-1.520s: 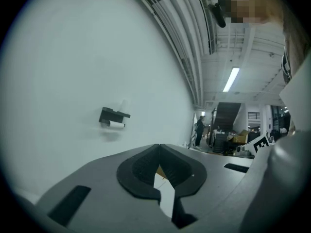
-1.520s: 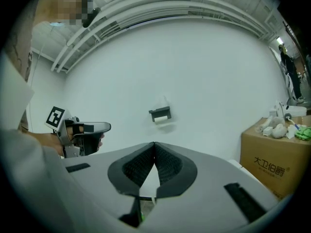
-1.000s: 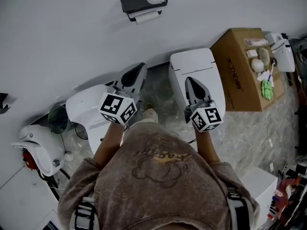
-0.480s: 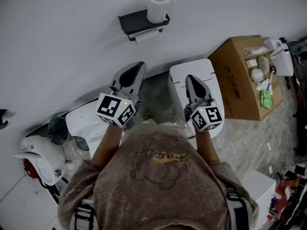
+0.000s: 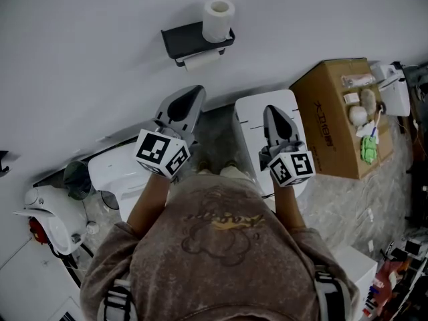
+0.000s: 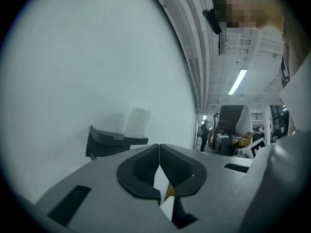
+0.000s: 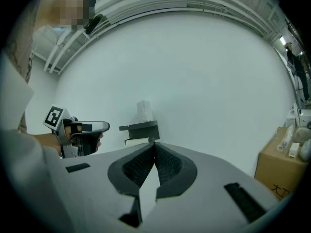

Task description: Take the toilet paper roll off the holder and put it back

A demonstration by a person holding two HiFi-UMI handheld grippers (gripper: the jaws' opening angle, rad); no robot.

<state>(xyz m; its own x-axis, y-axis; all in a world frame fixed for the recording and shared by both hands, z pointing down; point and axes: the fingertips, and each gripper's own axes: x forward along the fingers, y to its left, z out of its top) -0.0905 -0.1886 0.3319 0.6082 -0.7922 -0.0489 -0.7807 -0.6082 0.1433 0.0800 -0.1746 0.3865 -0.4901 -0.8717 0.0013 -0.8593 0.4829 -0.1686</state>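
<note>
A black wall holder [image 5: 189, 39] carries a white toilet paper roll [image 5: 218, 19] standing upright on its top shelf. A second roll [image 5: 202, 60] hangs on the bar beneath it. My left gripper [image 5: 192, 95] is shut and empty, pointing up at the wall below the holder. My right gripper [image 5: 271, 112] is also shut and empty, to the right and lower. In the left gripper view the holder [image 6: 110, 141] and upright roll [image 6: 137, 122] lie beyond the closed jaws [image 6: 159, 148]. The right gripper view shows the holder [image 7: 141, 128] straight past its closed jaws [image 7: 154, 144].
A white toilet [image 5: 254, 122] stands under my right gripper. An open cardboard box [image 5: 332, 116] with small items sits at the right against the wall. White appliances [image 5: 50, 209] crowd the floor at the left. The left gripper [image 7: 83, 128] shows in the right gripper view.
The holder and upright roll have come fully into the head view, lower in the frame. Both grippers stay shut; the left one has shifted slightly closer to the wall.
</note>
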